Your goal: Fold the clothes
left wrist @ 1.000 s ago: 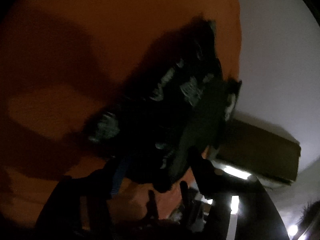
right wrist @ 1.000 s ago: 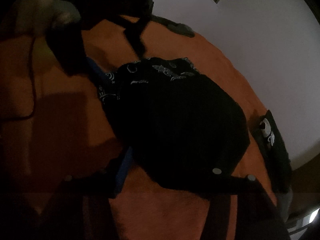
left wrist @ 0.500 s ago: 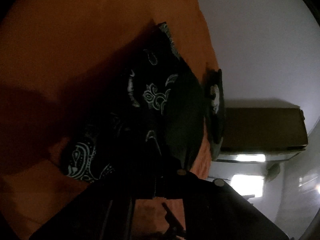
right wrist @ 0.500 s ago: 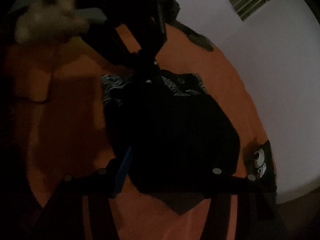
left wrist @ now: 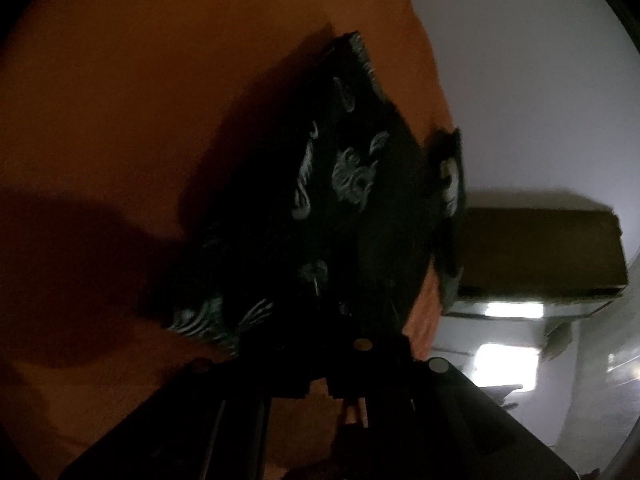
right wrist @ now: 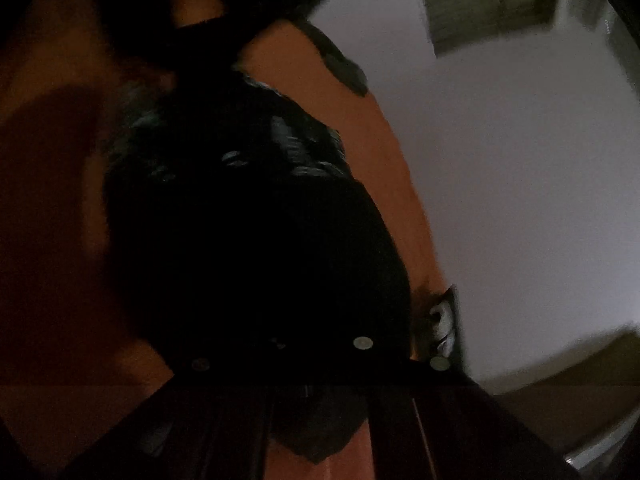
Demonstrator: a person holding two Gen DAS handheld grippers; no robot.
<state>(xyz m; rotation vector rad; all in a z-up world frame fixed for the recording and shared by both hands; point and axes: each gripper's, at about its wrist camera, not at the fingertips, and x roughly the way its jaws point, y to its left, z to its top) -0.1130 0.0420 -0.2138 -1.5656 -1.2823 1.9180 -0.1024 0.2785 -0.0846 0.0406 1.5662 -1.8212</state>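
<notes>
Orange bedding (left wrist: 160, 120) is spread beneath a dark patterned garment (left wrist: 344, 184), which lies near the bed's edge. A thin pinch could be lost and the fold spoiled if the cloth is lifted unevenly. Both the left gripper (left wrist: 320, 364) and right gripper (right wrist: 280, 364) are seen with fingers drawn together, apparently clamped on the garment's near hem.

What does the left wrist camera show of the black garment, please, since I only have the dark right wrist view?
Observer: The black garment shows a clear pale paisley print where it lies on the orange cover.
Operator: Thank you. Is anything visible beyond the bed's edge?
Observer: Yes, a bright lit opening shows just below a brown box by the white wall.
</notes>
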